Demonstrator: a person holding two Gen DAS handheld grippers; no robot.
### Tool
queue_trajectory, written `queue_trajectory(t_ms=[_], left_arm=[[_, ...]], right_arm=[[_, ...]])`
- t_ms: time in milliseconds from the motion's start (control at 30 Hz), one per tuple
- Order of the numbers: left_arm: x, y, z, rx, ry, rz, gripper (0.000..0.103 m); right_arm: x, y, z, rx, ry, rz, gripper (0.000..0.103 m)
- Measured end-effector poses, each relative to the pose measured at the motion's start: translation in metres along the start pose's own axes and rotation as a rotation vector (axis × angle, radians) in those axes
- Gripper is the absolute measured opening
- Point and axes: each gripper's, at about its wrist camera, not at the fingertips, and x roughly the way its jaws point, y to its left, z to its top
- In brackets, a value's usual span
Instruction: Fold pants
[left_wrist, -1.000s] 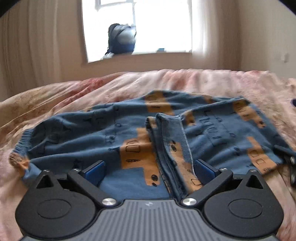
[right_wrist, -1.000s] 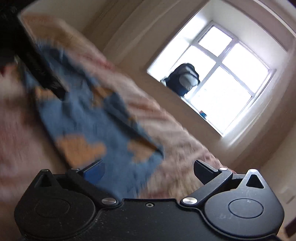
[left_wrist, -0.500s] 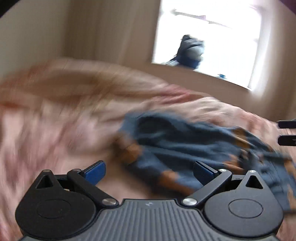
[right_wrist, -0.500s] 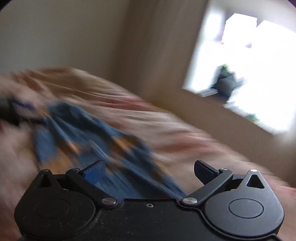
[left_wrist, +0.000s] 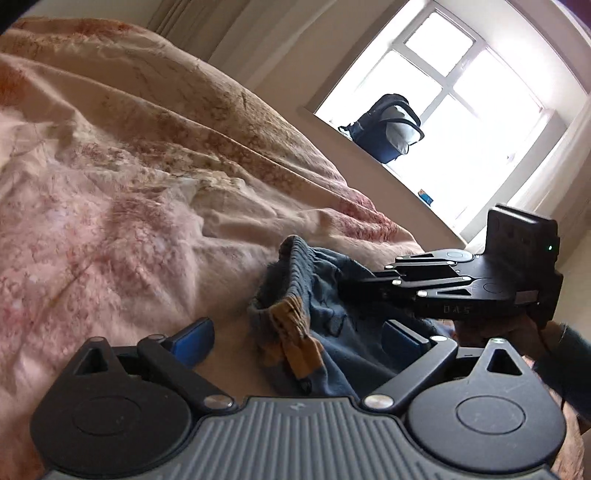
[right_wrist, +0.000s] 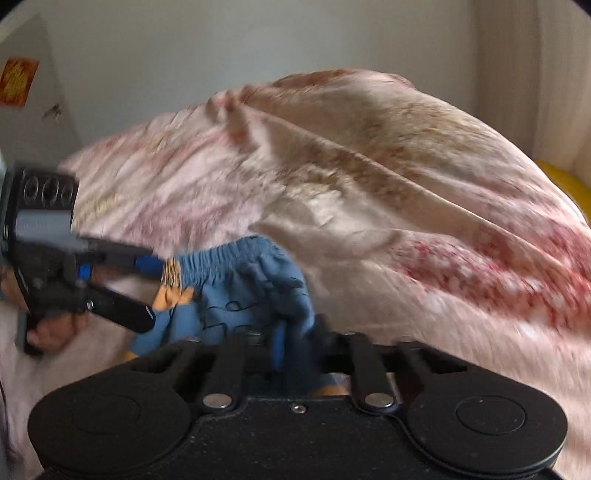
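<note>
The pants (left_wrist: 325, 332), blue with orange patches, lay bunched on the bed (left_wrist: 110, 221), over its pink floral quilt. In the left wrist view they sat low in the frame at about 5 o'clock from its centre, their ribbed elastic waistband (left_wrist: 291, 266) standing up as an open loop that faced 10 o'clock; the rest of the cloth trailed away toward 4 o'clock, so the long axis ran roughly from 10 to 4.

The left hand-held gripper (left_wrist: 299, 332) had its fingers spread wide. One blue pad (left_wrist: 192, 334) hung over bare quilt, the other (left_wrist: 400, 334) over the blue cloth, with the waistband's orange patch lying between them. Nothing was pinched.

The right hand-held gripper (left_wrist: 354, 286) came in from 3 o'clock in that view, lying sideways, its fingers drawn together on the pants just beside the waistband. Its own camera showed the fingers closed near the frame's centre line with a fold of blue fabric (right_wrist: 295, 317) clamped between them. From there the waistband (right_wrist: 225, 254) stretched toward 9 o'clock, where the left hand-held gripper (right_wrist: 151, 291) stood with its fingers parted at the orange end of the band. That view was blurred.

A window (left_wrist: 461, 110) with a dark bag (left_wrist: 388, 133) on its sill lay at 1 o'clock beyond the bed.
</note>
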Motion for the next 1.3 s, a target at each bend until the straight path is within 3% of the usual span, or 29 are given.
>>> queue_trajectory(t_ms=[133,200,300,333,400,467,533,567,633,733,800,867,967,1067,1133,1233,1300], left_arm=[[0.003,0.006,0.002,-0.050,-0.007,-0.022,0.098],[0.005,0.007,0.004,-0.073,-0.004,-0.021,0.091],[0.011,0.012,0.006,-0.138,0.020,-0.009,0.048],[0.010,0.016,0.006,-0.176,0.031,0.018,0.026],[0.007,0.026,0.005,-0.270,0.025,-0.010,0.023],[0.001,0.028,0.003,-0.305,0.018,-0.021,0.021],[-0.002,0.023,0.002,-0.261,0.012,-0.003,0.020],[-0.003,0.019,0.001,-0.238,0.009,0.008,0.020],[-0.003,0.017,0.002,-0.230,0.009,0.017,0.020],[-0.003,0.017,0.004,-0.231,0.008,0.020,0.020],[-0.004,0.014,0.004,-0.211,0.007,0.033,0.020],[-0.005,0.013,0.005,-0.201,0.009,0.035,0.020],[-0.006,0.012,0.006,-0.195,0.015,0.037,0.020],[-0.008,0.006,0.009,-0.179,0.011,0.054,0.020],[-0.010,-0.002,0.010,-0.150,-0.008,0.070,0.020],[-0.015,-0.017,0.010,-0.086,-0.036,0.109,0.020],[-0.020,-0.026,0.012,-0.071,-0.050,0.119,0.020]], right_arm=[[-0.006,-0.023,-0.006,0.109,-0.071,0.000,0.007],[-0.005,-0.027,-0.010,0.123,-0.076,0.007,0.007],[-0.002,-0.021,-0.010,0.122,-0.083,-0.007,0.011],[-0.004,-0.018,-0.009,0.112,-0.089,-0.020,0.014],[-0.015,-0.010,-0.005,0.099,-0.123,-0.064,0.034],[-0.030,0.006,-0.005,0.070,-0.148,-0.127,0.047],[-0.036,0.029,-0.009,-0.022,-0.119,-0.174,0.049],[-0.036,0.039,-0.013,-0.072,-0.085,-0.211,0.055],[-0.033,0.043,-0.025,-0.120,-0.006,-0.301,0.056],[-0.052,0.017,-0.046,-0.051,0.037,-0.409,0.060],[-0.078,-0.003,-0.060,0.001,0.028,-0.555,0.077],[-0.100,-0.014,-0.070,0.053,0.023,-0.680,0.068],[-0.128,0.006,-0.075,0.117,-0.070,-0.606,0.068],[-0.110,0.029,-0.087,0.031,-0.003,-0.590,0.079],[-0.093,0.022,-0.104,0.007,0.087,-0.666,0.077],[-0.112,0.002,-0.113,0.109,0.019,-0.785,0.086],[-0.131,-0.003,-0.116,0.154,-0.020,-0.828,0.085]])
